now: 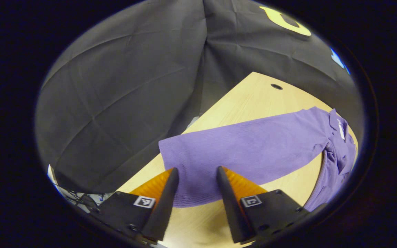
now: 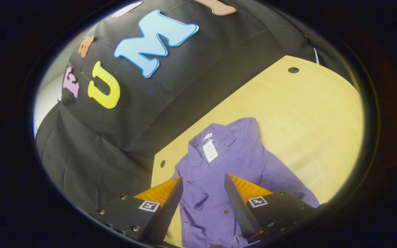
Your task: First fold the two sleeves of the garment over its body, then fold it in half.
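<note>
A purple collared garment lies flat on the light wooden table (image 1: 253,100). In the left gripper view one long sleeve (image 1: 250,148) stretches out across the table toward the collar at the right, and its cuff end lies just beyond my left gripper (image 1: 197,172), which is open and holds nothing. In the right gripper view the garment's body (image 2: 219,165) shows with its collar, a white tag (image 2: 210,150), a chest pocket and buttons. My right gripper (image 2: 203,181) hovers open over the chest, with nothing between its fingers.
The table's edge (image 1: 171,144) runs close to the sleeve's cuff, with black cloth wall behind it. Bare tabletop (image 2: 305,113) spreads to the right of the garment. Small round holes (image 2: 293,70) sit near the table's corners.
</note>
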